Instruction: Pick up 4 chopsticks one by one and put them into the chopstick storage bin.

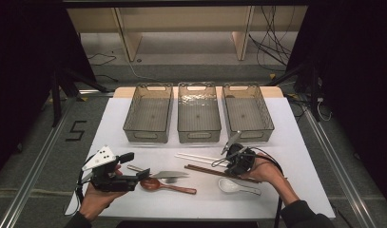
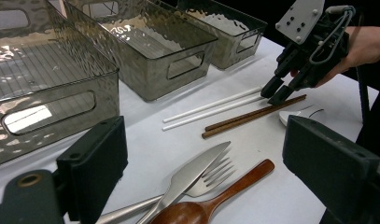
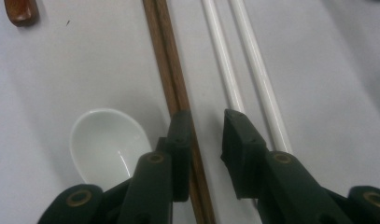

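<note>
My right gripper (image 1: 227, 164) (image 3: 207, 121) points down at the table, open with a narrow gap. Its left jaw sits over the pair of brown chopsticks (image 3: 166, 56) (image 1: 215, 171), and its right jaw sits over one of the two white chopsticks (image 3: 234, 60) (image 1: 198, 157). The pads press on nothing. A white ceramic spoon (image 3: 108, 140) (image 1: 234, 186) lies just left of the jaws. My left gripper (image 1: 136, 165) (image 2: 201, 140) rests low at the front left, wide open and empty. A knife (image 2: 192, 175), a fork (image 2: 213, 179) and a wooden spoon (image 2: 211, 205) lie before it.
Three clear grey bins (image 1: 148, 114) (image 1: 198, 114) (image 1: 248, 114) stand in a row across the back of the white table (image 1: 295, 156). In the left gripper view, the right gripper (image 2: 271, 92) and its hand are at the far right.
</note>
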Demonstrator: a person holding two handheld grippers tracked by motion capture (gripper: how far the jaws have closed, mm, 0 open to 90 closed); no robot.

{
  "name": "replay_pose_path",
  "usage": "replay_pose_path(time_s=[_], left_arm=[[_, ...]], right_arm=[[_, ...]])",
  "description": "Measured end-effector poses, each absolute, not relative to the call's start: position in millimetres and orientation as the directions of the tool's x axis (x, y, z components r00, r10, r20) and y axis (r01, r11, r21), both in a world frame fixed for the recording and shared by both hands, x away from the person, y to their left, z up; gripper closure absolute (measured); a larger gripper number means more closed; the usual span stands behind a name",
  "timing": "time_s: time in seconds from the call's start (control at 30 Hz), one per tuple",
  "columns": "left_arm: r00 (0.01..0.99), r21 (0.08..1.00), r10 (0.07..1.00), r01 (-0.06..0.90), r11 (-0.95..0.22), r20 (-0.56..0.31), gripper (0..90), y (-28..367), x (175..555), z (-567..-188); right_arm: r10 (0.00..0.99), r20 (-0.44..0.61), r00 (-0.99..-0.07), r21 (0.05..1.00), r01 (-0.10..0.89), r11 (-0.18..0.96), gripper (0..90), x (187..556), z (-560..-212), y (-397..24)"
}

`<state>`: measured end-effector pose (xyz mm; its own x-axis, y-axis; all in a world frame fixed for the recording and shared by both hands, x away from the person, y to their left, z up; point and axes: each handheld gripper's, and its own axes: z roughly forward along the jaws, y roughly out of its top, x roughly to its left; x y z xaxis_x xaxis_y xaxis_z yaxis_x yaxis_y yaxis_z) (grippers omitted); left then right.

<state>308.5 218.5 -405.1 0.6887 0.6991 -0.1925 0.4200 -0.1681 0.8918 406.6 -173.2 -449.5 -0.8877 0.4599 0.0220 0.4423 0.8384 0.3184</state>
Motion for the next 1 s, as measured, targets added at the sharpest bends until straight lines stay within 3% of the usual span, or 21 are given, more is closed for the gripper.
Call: replay_pose_path(time_s=[1.0], left_arm=[[0.688, 0.891, 0.701, 0.420, -0.171, -0.190, 13.4, 218.6, 308.5, -405.1]], right_arm=[[0.378, -0.018, -0.925, 0.173, 0.370, 0.913, 82.4, 408.9, -454.6, -164.0]])
